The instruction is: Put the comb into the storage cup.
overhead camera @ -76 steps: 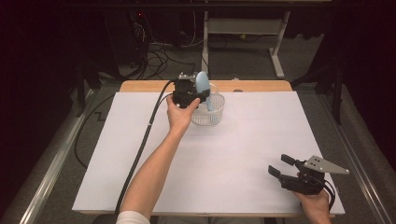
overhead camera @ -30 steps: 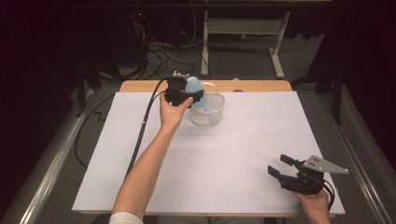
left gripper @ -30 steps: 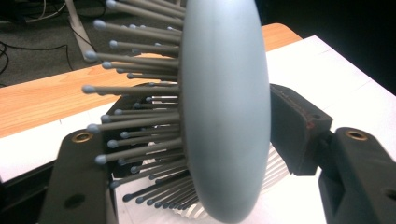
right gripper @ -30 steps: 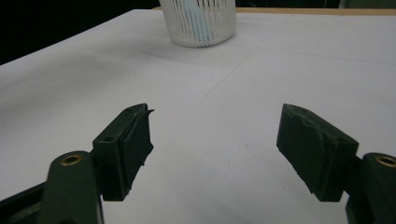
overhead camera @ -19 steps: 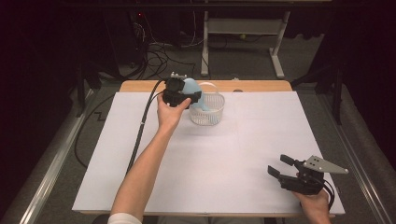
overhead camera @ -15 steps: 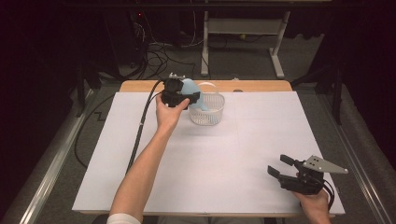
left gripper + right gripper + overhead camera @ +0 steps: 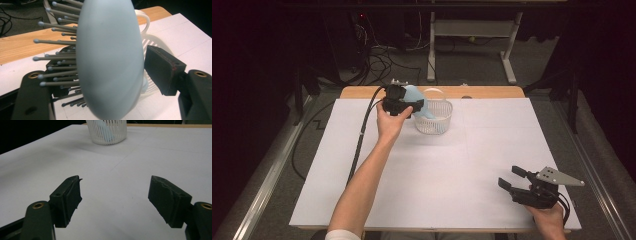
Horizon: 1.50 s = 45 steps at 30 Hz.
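Note:
A light blue hairbrush [image 7: 414, 95] with grey ball-tipped bristles leans over the near-left rim of a white slatted basket [image 7: 434, 122], its lower end inside. My left gripper [image 7: 416, 103] is level with the brush head [image 7: 110, 62]. Its jaws have just been opening and stand on either side of the head. The bristles point at the left jaw, and the right pad [image 7: 162, 71] sits just off the smooth back. My right gripper [image 7: 508, 176] rests open near the table's front right corner with nothing between its pads [image 7: 115, 192]. It faces the basket [image 7: 107, 131].
White paper covers the table [image 7: 462, 165], with a strip of wood [image 7: 492, 92] showing along the far edge. The left gripper's black cable [image 7: 362, 135] trails down the table's left side. Beyond the table lie floor cables and a desk frame [image 7: 472, 35].
My left gripper has shifted left from above the basket to its left rim, and the brush now tilts from that side. The right gripper has not moved.

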Available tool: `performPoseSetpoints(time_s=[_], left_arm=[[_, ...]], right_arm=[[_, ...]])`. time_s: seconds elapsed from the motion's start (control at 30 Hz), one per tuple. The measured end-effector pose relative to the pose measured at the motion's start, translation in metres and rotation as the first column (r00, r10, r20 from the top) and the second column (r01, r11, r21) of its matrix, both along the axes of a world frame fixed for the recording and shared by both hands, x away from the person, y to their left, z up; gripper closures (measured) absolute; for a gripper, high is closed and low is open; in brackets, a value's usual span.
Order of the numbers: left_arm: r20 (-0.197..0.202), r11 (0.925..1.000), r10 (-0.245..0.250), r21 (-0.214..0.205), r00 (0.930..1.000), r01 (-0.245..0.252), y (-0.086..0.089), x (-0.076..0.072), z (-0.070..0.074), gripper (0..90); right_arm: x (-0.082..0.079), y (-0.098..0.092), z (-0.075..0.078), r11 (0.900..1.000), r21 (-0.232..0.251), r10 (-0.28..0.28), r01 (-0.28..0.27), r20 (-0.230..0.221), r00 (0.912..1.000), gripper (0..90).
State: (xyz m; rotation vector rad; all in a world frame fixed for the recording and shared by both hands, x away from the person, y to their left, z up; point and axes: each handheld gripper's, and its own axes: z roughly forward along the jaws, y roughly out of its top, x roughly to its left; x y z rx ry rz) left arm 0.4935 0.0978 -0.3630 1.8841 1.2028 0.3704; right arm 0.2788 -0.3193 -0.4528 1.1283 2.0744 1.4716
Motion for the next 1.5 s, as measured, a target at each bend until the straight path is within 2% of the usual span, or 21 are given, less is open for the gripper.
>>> performPoseSetpoints(time_s=[0.2,0.6,0.77,0.97,1.33,1.5], left_arm=[[0.009,0.9999,0.007,-0.01,0.9999,-0.007,0.003,-0.002,0.0,27.3],[0.001,0.9996,0.02,-0.02,0.9998,-0.02,0.016,-0.004,-0.002,27.1],[0.012,0.9994,0.024,-0.026,0.9996,-0.024,0.017,-0.006,0.001,27.1],[0.02,0.9997,0.022,-0.007,0.9996,-0.021,0.019,-0.009,0.003,27.1],[0.021,0.9998,0.017,0.004,0.9996,-0.018,0.02,-0.011,0.004,27.0],[0.04,0.9996,0.006,0.028,0.9992,-0.008,0.019,-0.015,0.005,24.8]], right_arm=[[0.0,0.0,0.0,1.0,-0.001,0.001,-0.001,0.001,1.0,26.6],[0.0,0.001,0.0,1.0,-0.003,0.003,-0.003,0.0,1.0,26.6],[0.0,0.001,0.0,1.0,-0.003,0.001,-0.001,0.001,1.0,26.6],[0.0,0.001,0.0,1.0,-0.003,0.002,-0.002,0.0,1.0,26.6],[0.0,0.001,0.0,1.0,-0.001,0.001,-0.001,0.001,1.0,26.6],[0.0,0.0,0.0,1.0,0.001,-0.003,0.003,-0.001,1.0,26.7]])
